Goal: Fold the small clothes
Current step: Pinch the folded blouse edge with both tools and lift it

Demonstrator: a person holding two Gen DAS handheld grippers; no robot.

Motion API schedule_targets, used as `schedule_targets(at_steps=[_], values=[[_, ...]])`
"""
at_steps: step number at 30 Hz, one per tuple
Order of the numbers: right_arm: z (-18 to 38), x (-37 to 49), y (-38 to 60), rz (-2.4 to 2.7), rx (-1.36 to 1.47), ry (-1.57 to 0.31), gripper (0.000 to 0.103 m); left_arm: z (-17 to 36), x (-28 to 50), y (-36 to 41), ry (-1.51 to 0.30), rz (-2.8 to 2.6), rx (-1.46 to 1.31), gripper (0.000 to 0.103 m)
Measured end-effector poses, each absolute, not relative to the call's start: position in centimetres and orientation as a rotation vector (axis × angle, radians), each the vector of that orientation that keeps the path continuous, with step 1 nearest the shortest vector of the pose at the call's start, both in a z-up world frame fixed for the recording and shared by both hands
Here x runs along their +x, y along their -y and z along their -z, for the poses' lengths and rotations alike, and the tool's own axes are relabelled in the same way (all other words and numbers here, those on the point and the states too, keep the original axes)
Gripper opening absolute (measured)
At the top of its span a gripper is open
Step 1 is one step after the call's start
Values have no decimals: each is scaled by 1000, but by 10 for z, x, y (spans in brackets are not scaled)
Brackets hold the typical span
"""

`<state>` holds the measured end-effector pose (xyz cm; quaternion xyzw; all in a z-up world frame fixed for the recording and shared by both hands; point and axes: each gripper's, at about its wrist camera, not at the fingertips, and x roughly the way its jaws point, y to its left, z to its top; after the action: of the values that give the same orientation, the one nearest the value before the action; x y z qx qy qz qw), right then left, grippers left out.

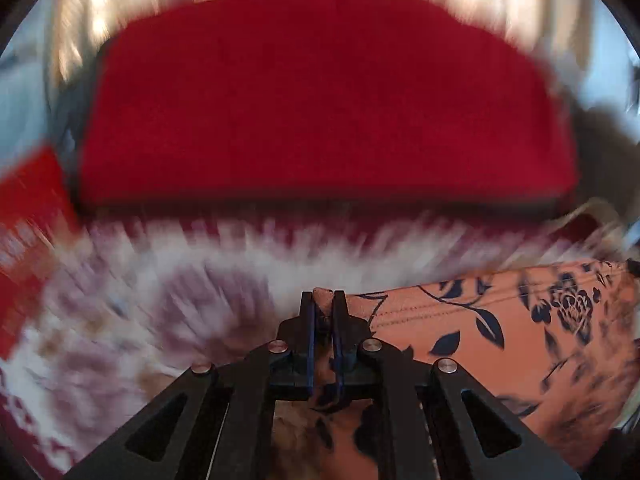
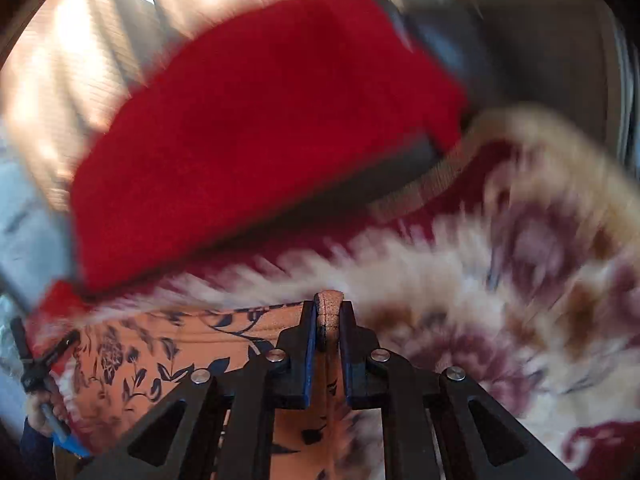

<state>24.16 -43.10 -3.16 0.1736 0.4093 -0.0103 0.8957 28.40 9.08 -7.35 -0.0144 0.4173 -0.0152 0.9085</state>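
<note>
Peach floral garment (image 1: 500, 320) is stretched between my two grippers above a patterned maroon-and-cream blanket (image 1: 140, 320). My left gripper (image 1: 323, 300) pinches one folded edge of it; my right gripper (image 2: 329, 312) pinches another. A red cushion (image 1: 320, 92) lies beyond it. Both views are heavily blurred, so I can't make out finer detail.

The garment (image 1: 500, 320) stretches between the two grippers, above the blanket (image 1: 140, 320). The left gripper (image 1: 323, 300) pinches its left end, the right gripper (image 2: 329, 312) its right end. The cushion (image 1: 320, 100) lies beyond the garment, at the blanket's far edge.
</note>
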Motion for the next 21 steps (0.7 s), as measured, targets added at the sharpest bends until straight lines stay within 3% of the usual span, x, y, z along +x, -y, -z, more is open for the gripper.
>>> schedule_targets(at_steps=[3,8,10,11,12,13,17,19,21], values=[[86,260,429,56,363,-946,11,129,310,-85,-971,-6,-3,9],[60,251,423,33,298,-888,12,105,299,-80,-884,9,46,11],[51,252,422,39,289,-896,17,109,303,-87,-922,9,7,12],[56,255,421,50,288,-932,23,110,304,-90,-939,6,-10,12],[68,261,422,59,290,-1009,43,108,302,-92,-949,-2,-24,13],[76,263,424,94,296,-1067,71,104,297,-93,-949,-16,-34,17],[43,218,430,164,353,-918,73,59,251,-93,-847,-73,23,59],[18,184,428,161,434,-812,73,27,207,-89,-722,-83,49,74],[-3,147,413,44,537,-742,80,10,177,-83,-649,-70,38,81]])
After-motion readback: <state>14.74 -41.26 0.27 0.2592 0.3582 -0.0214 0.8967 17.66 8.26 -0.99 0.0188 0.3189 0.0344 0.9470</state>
